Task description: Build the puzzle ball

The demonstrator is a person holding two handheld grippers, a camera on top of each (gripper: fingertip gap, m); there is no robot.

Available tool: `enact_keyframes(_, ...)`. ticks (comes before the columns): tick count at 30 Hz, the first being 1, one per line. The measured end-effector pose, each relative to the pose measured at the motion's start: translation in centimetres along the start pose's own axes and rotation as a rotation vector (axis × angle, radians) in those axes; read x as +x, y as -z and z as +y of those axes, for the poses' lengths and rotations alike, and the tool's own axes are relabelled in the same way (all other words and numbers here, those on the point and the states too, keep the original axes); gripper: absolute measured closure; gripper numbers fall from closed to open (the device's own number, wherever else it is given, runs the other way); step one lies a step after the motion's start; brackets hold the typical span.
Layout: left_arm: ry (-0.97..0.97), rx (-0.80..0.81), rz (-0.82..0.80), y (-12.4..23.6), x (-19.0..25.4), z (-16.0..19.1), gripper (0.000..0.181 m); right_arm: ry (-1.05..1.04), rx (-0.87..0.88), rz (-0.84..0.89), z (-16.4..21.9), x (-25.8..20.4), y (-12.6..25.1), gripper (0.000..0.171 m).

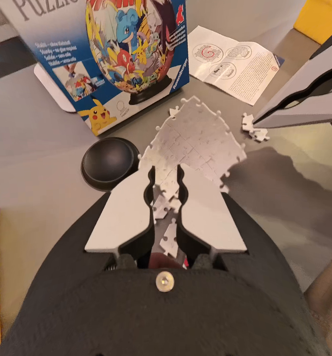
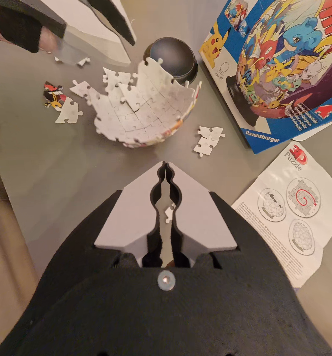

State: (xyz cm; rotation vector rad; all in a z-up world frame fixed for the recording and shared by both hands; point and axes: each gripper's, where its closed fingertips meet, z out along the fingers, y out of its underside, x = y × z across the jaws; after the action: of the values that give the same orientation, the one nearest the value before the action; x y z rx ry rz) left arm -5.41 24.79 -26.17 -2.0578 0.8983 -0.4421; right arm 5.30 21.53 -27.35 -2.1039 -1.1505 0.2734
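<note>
The half-built puzzle ball [image 2: 142,115] is a white bowl-shaped shell lying on the grey table, open side up; it also shows in the left wrist view [image 1: 192,142]. My left gripper [image 1: 166,169] is open and empty, hovering over the shell's near rim; it also shows in the right wrist view [image 2: 132,53]. My right gripper [image 2: 165,165] is shut, just short of the shell, and shows at the right of the left wrist view [image 1: 254,122]. A small white piece [image 2: 170,212] shows through the gap between its fingers; I cannot tell whether it is held. The black stand [image 2: 172,55] sits behind the shell.
Loose white pieces [image 2: 209,140] lie right of the shell, a coloured piece [image 2: 53,94] and a white piece [image 2: 69,113] to its left. The puzzle box [image 2: 276,67] and instruction leaflet [image 2: 296,202] lie at the right. A gloved hand [image 2: 17,27] holds the left gripper. Yellow objects [image 1: 319,19] sit at the table's edges. The left gripper's tips are roughly 12 centimetres from the right gripper's.
</note>
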Motion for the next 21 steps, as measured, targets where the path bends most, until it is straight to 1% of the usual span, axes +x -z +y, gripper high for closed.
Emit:
enact_keyframes(4, -0.013, -0.047, -0.023, 0.3, -1.0, 1.4, 0.161, -0.009, -0.007, -0.009, 0.3, -0.1, -0.3, 0.171)
enact_keyframes(8, -0.054, -0.060, -0.032, 0.1, -0.6, 1.5, 0.161, -0.025, 0.005, -0.016, 0.2, -0.1, -0.1, 0.170)
enact_keyframes(12, -0.053, -0.060, -0.023, -0.1, -0.6, 1.6, 0.159, -0.058, 0.015, -0.031, 0.2, -0.4, 0.3, 0.170)
enact_keyframes(16, -0.122, -0.033, 0.012, 0.1, 0.1, 1.0, 0.156, -0.064, 0.015, -0.024, 0.9, -0.7, 0.6, 0.164)
enact_keyframes(21, -0.262, -0.075, 0.069, -0.6, 1.6, 1.5, 0.157, -0.145, 0.004, -0.049, 2.0, -1.1, 0.2, 0.155)
